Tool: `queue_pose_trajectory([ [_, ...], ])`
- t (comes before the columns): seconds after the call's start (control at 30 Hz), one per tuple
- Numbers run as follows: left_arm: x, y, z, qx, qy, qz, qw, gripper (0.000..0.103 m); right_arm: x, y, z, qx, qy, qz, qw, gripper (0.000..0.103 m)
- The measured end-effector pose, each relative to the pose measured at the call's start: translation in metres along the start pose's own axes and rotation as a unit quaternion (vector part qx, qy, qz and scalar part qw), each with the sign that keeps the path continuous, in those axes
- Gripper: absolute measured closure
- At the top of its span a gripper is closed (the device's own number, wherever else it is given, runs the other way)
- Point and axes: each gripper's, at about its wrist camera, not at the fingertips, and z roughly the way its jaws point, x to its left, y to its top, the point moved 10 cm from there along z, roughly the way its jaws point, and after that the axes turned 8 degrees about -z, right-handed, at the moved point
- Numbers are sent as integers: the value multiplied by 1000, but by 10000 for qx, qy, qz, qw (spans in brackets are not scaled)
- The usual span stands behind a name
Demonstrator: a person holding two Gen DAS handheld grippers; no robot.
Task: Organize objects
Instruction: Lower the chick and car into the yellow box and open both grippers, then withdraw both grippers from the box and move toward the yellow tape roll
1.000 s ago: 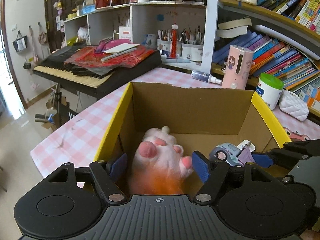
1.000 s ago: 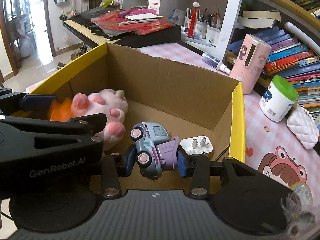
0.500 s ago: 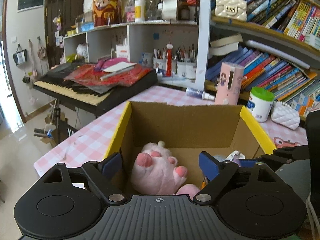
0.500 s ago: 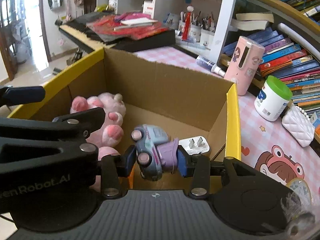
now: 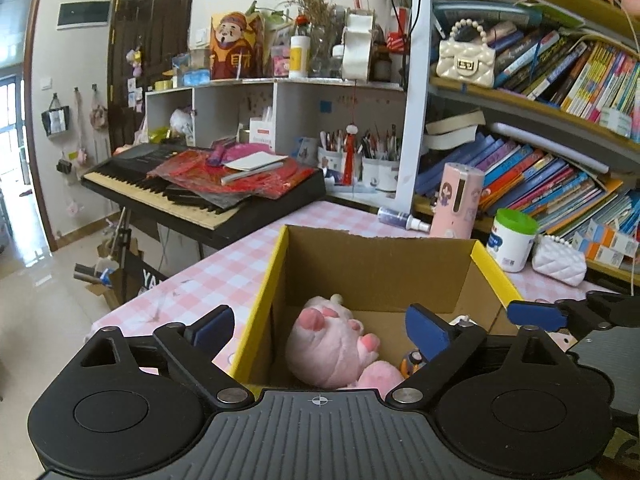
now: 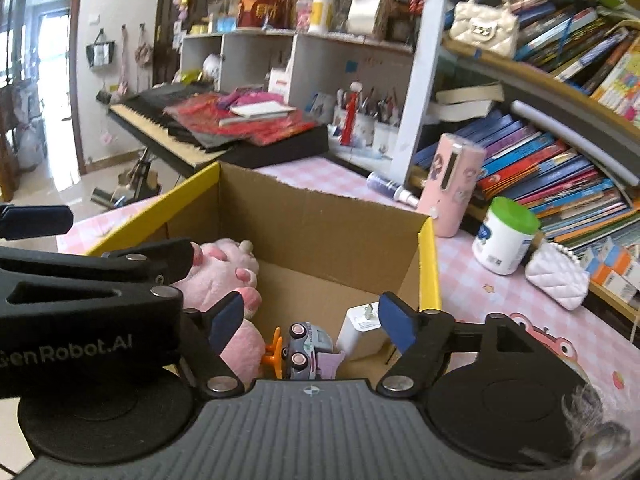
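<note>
A cardboard box with yellow rims (image 5: 378, 268) (image 6: 320, 224) stands on the pink checked table. Inside lie a pink plush toy (image 5: 332, 344) (image 6: 218, 280), a small blue-purple toy truck (image 6: 306, 346) and a white plug adapter (image 6: 358, 326). My left gripper (image 5: 320, 326) is open and empty above the box's near side, over the plush. My right gripper (image 6: 310, 318) is open and empty above the truck, which lies on the box floor. The left gripper's body shows at the left of the right wrist view (image 6: 80, 280).
Behind the box stand a pink cylinder (image 5: 456, 200), a spray bottle (image 5: 400, 216), a green-lidded white jar (image 5: 512, 240) and a white quilted purse (image 5: 558, 260). A keyboard piled with red papers (image 5: 208, 184) is at the left, bookshelves (image 5: 540, 160) at the right.
My right gripper opened and let go of the toy truck, which now lies in the box. Both grippers rose and drew back from the box. The left gripper stayed open.
</note>
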Motion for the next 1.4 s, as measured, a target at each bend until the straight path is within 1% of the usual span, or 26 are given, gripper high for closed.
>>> queue_pose_trajectory([
  [0.2, 9, -5, -22, -72, -77, -72, 9999, 7, 9, -4, -28, -179, -244, 18, 9995, 20],
  [0.37, 18, -14, -40, -74, -99, -103, 9999, 5, 21, -12, -48, -170, -370, 3, 9992, 15],
  [0.57, 35, -31, -62, 54, -90, -155, 9998, 4, 43, -29, -67, 2, -403, -4, 9992, 15],
  [0.73, 51, -51, -84, 240, -69, -226, 9994, 4, 66, -47, -89, 126, -414, -40, 9991, 14],
  [1.0, 71, -74, -113, 462, -80, -236, 9986, 4, 94, -69, -121, 231, -436, 38, 9988, 13],
  [1.23, 75, -89, -132, 591, -178, -98, 9980, 4, 108, -89, -143, 316, -548, 189, 9978, 12],
  [1.4, 70, -101, -138, 731, -341, -10, 9967, 4, 108, -106, -155, 459, -697, 337, 9959, 12],
])
